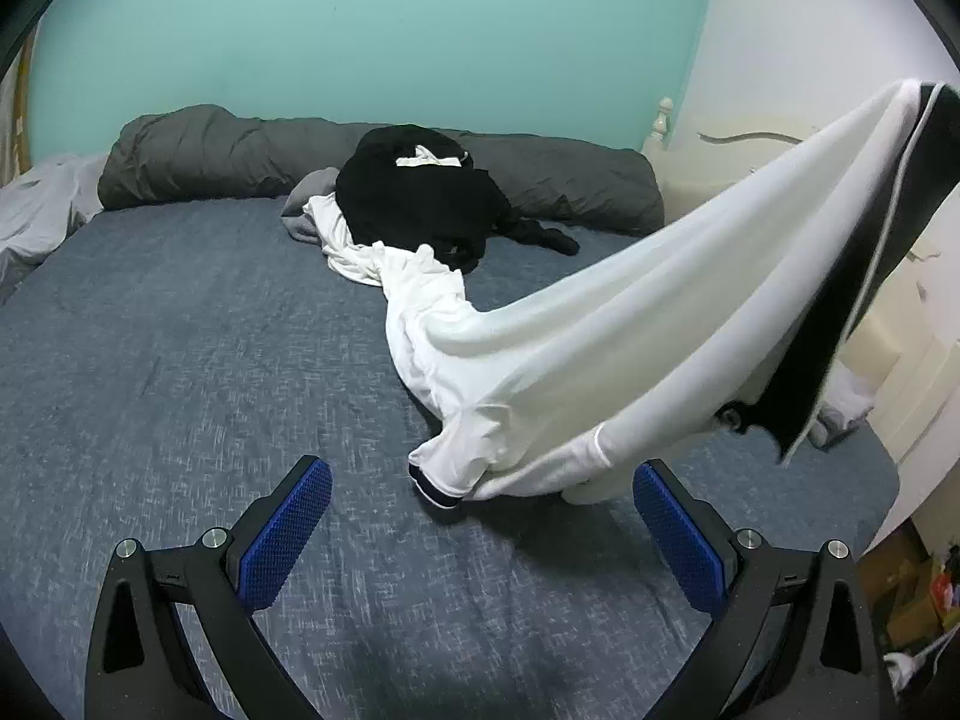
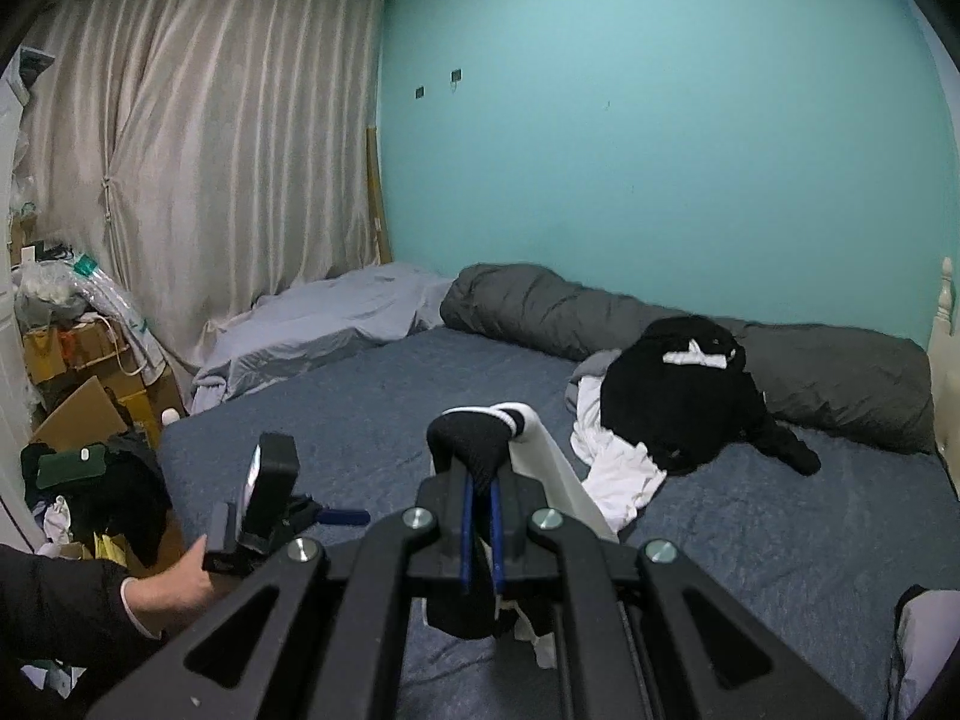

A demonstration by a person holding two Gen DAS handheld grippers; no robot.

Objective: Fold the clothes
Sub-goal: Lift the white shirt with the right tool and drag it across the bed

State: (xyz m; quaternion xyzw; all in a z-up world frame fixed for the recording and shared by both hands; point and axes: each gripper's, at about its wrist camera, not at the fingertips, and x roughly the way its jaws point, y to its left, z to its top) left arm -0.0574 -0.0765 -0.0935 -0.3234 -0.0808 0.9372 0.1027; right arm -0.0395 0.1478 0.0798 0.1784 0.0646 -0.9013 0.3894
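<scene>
Crowding bed [image 1: 180,360], black clothes pile [image 1: 414,198], grey duvet [image 1: 210,156]

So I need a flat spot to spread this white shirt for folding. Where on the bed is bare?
The blue bed sheet lies bare between the grey duvet roll, the clothes pile and the open left gripper. It is crowded around the pile, where the white shirt trails from the right gripper.

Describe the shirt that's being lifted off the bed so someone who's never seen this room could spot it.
Start at the blue bed below the teal wall. From the clothes pile by the grey bolster, a white shirt stretches up into the air. Unlike the heaped garments, it has black trim and hangs clamped in the right gripper.
</scene>
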